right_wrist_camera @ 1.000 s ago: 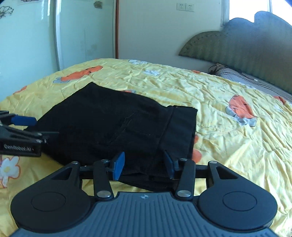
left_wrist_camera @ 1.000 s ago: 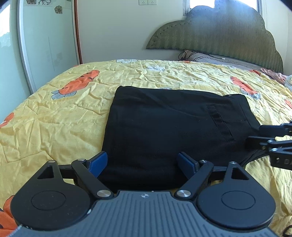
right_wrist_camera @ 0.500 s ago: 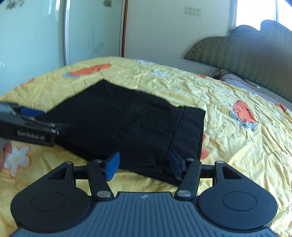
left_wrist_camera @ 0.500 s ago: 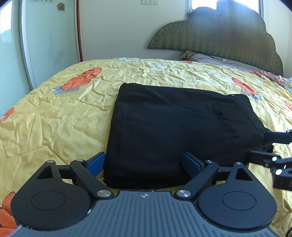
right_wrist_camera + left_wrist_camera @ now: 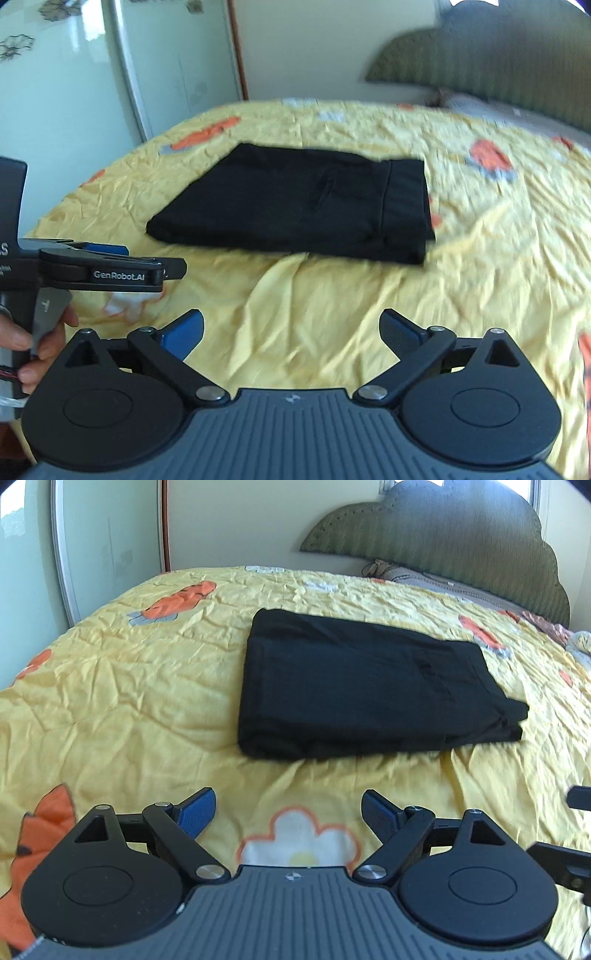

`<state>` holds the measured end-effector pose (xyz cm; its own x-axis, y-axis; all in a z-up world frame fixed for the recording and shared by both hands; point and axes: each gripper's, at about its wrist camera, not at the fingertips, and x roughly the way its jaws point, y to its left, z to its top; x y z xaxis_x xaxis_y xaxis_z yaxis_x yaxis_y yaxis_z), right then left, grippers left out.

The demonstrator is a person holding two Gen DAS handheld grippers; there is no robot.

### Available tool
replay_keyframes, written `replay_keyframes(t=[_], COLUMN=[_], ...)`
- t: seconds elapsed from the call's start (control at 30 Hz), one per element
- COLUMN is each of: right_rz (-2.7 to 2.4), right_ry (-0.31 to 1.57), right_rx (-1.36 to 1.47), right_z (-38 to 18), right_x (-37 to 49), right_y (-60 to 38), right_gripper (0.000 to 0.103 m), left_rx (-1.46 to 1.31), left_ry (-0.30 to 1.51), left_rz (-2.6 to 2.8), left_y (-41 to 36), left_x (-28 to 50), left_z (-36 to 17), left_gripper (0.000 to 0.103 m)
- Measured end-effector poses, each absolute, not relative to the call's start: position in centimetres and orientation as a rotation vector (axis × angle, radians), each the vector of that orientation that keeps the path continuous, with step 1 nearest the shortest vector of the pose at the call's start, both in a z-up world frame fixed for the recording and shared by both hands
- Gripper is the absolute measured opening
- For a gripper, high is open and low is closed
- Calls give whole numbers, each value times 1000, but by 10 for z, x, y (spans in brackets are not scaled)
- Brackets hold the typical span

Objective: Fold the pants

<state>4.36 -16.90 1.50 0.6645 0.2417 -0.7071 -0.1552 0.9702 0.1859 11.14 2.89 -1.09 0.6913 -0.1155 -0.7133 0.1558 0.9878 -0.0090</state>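
The black pants lie folded into a flat rectangle on the yellow bedspread, also seen as the black pants in the right wrist view. My left gripper hangs open over bare bedspread, well short of the pants' near edge. My right gripper is also back from the pants, its jaws opening wide with nothing between them. In the right wrist view the left gripper shows from the side at the left, held by a hand.
The bedspread is wrinkled, with orange and flower prints. A padded green headboard and pillows stand at the far end. A pale wardrobe door rises beyond the bed's left side.
Both grippers pulled back from the pants' near edge, which now lies free on the bed. The right gripper's jaws went from half closed around the fabric edge to wide open.
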Motion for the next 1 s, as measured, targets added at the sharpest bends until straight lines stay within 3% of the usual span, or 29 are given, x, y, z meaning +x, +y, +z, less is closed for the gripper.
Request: replay_keyframes(t=[0.07, 0.2, 0.37, 1.0], right_rz=[274, 509, 47, 66], right_ry=[876, 766, 770, 740], right_rx=[231, 458, 188, 66], right_z=[28, 45, 16, -35], right_x=[31, 26, 62, 74], right_y=[-164, -172, -166, -152], right_gripper=[102, 103, 103, 103], left_rx=[59, 58, 91, 106], left_ry=[802, 808, 771, 703], left_rz=[-133, -100, -79, -59], left_y=[34, 33, 21, 23], left_x=[108, 117, 118, 107], left_z=[-12, -14, -15, -26], left_gripper=[90, 91, 91, 103])
